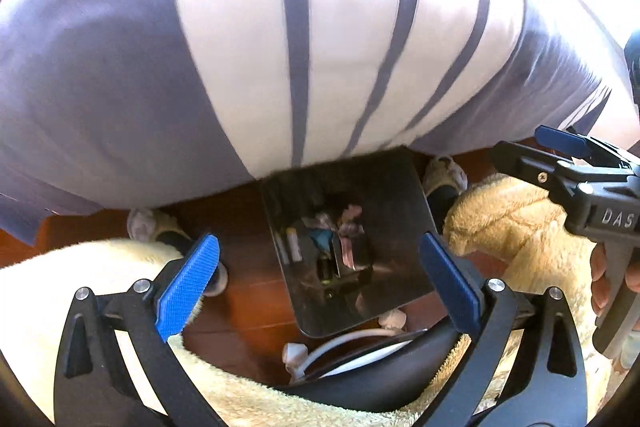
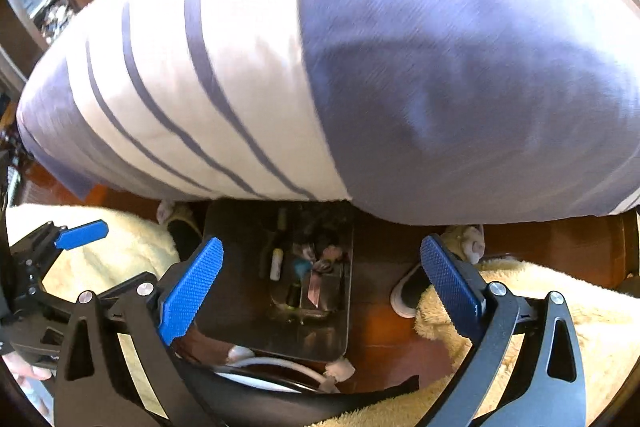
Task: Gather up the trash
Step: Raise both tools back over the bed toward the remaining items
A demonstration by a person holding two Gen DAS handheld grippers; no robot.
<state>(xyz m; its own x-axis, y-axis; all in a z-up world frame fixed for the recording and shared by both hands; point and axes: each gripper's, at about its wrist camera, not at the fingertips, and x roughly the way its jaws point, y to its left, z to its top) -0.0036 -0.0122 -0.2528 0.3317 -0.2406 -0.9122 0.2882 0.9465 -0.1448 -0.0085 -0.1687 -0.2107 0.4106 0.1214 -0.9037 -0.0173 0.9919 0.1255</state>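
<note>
While the striped pillow [image 1: 304, 39] overhangs the bin [image 1: 344, 247], I hold both hand-held grippers, left [image 1: 318, 281] and right [image 2: 320, 285], spread apart, empty, angled downward.

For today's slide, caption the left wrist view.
Open left gripper above a trash-filled bin, striped pillow overhead.

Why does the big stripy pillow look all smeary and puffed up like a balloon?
Left wrist view: the striped pillow is streaked by motion blur, the fisheye lens bulges it, and the top right corner is washed out by bright light. Right wrist view: same smear and bulge on the pillow, while the blue tongs stay sharp, and the tray underneath sits in shadow.
</note>
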